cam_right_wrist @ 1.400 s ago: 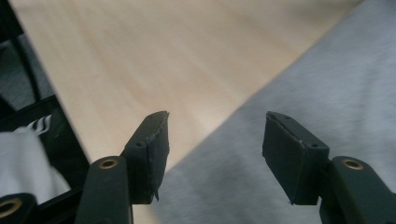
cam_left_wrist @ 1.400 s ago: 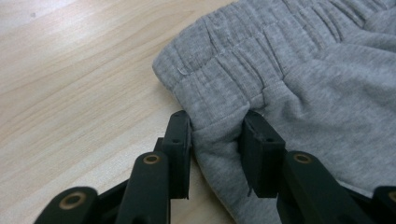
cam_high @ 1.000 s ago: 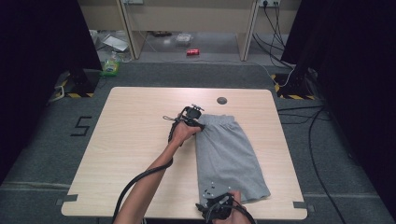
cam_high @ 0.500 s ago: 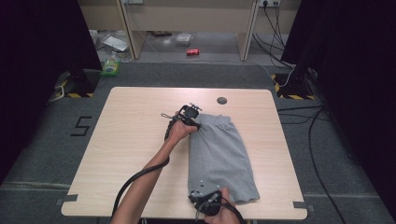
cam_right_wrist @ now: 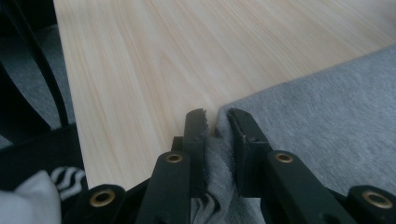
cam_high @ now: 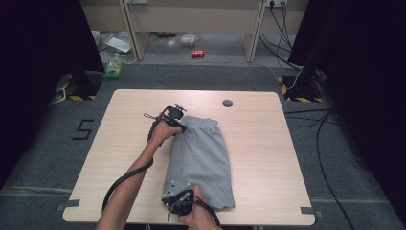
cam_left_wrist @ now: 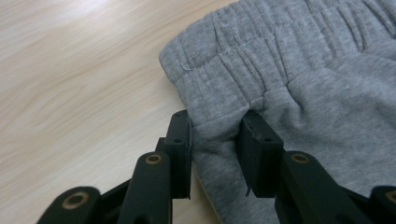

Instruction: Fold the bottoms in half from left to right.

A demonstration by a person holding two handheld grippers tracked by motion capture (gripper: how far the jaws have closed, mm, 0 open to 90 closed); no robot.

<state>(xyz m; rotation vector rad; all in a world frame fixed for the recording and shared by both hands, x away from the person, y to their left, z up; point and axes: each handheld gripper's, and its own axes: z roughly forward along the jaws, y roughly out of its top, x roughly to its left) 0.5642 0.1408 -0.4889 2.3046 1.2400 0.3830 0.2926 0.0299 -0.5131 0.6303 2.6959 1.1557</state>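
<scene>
Grey shorts (cam_high: pixel 201 158) lie folded lengthwise on the light wood table (cam_high: pixel 268 158), a bit right of centre, waistband at the far end, hems at the near edge.

Left gripper (cam_high: pixel 178 125) is at the far-left corner of the shorts. In the left gripper view the left gripper (cam_left_wrist: pixel 215 140) has its jaws closed onto a pinch of fabric just below the elastic waistband (cam_left_wrist: pixel 280 51); cloth fills the gap between them.

Right gripper (cam_high: pixel 178 201) sits at the near-left corner of the shorts, by the near table edge, grey plate on top. In the right gripper view the right gripper (cam_right_wrist: pixel 217 133) has its jaws nearly together with the folded grey edge clamped between them; the serrated pad on one jaw is visible.

Readable marks: a "5" (cam_high: pixel 84 129) taped on the floor left of the table. Nothing legible on the shorts. Green bottle (cam_high: pixel 113 67) and red can (cam_high: pixel 197 53) on the floor beyond the table, labels too small to read.

Black round cap (cam_high: pixel 227 103) is set in the tabletop near the far edge, well apart from the shorts.
</scene>
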